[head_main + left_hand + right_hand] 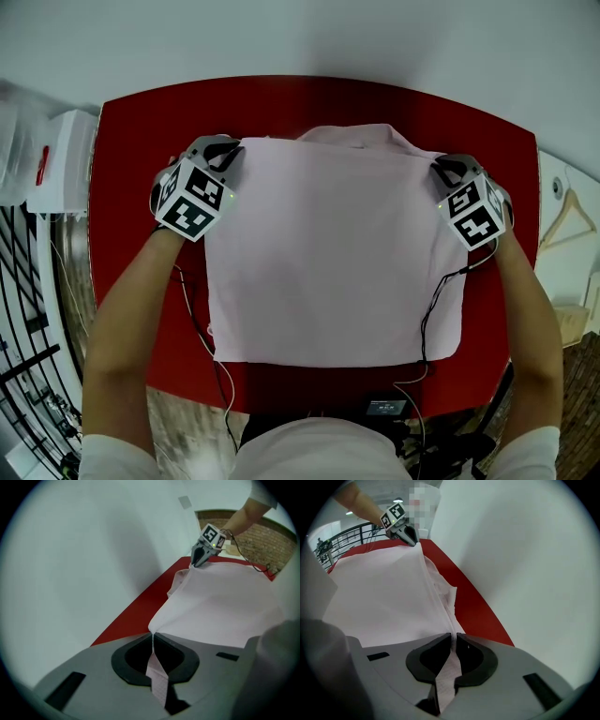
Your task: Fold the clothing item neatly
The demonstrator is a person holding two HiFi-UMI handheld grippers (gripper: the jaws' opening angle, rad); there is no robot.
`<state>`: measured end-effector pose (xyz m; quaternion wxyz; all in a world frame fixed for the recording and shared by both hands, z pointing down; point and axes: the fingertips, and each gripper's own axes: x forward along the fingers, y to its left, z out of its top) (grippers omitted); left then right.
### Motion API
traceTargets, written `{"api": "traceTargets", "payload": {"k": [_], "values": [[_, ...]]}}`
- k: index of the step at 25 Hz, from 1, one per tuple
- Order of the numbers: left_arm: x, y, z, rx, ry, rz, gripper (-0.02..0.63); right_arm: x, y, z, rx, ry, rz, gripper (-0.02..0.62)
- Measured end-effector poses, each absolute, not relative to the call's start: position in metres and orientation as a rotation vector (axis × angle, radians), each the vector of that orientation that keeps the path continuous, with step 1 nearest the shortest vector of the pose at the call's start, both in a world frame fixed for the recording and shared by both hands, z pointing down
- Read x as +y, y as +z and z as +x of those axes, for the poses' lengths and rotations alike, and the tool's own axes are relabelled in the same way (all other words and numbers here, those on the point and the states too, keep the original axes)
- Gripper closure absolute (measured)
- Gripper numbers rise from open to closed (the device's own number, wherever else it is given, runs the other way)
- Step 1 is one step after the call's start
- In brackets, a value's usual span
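**Red table (131, 131), pink garment (328, 272) pinched at both far corners**

Saw a pale wall (300, 37) behind the table's far edge. Noted a white box (61, 159) and a dark railing (23, 309) off the left side, and a wooden hanger (567, 220) off the right.

Found the garment spread wide over the middle of the table, smooth across its broad top layer. Placed its near hem just short of the table's near edge, with a collar-like fold (352, 133) peeking out at the far edge.

Noted a left forearm (131, 309) and a right forearm (530, 319) reaching in from the near side, one toward each far corner.

Caught the left gripper (230, 155) clamped on the garment's far left corner. Read its jaws as pressed together in the left gripper view, with a thin strip of pink cloth trapped between them and trailing back through the gap.

Caught the right gripper (442, 169) likewise closed on the far right corner, with cloth squeezed between its dark pads (430, 650) in the right gripper view.

Followed the far edge of the fabric, in each gripper view, from those jaws across to the other gripper.

Made out a black cable (431, 300) trailing from the right gripper over the cloth toward a small dark device (384, 407) at the table's near edge.
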<state>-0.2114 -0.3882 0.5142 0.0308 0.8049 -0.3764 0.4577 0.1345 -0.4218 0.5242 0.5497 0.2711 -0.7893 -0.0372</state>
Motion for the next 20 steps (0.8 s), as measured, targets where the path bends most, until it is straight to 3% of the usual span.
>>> {"api": "traceTargets", "payload": {"k": [7,10,15,20], "values": [[-0.382,0.525,-0.223,-1.161,1.312,2.365,0.589,-0.427,0.536,0.136,-1.85,-0.04,0.742,0.548],[-0.371,0.514,-0.234,-1.176,1.244,2.363,0.548,-0.428,0.527,0.136,-1.867,-0.054,0.786,0.513],[-0.332,0.515,-0.258,-1.198,1.125,2.216,0.534,-0.42,0.508,0.145,-1.909,-0.006,0.874,0.489],[-0.296,0.551,-0.273,-1.186,1.224,2.076,0.535,-0.387,0.503,0.153,-1.93,0.066,0.915,0.491]]}}
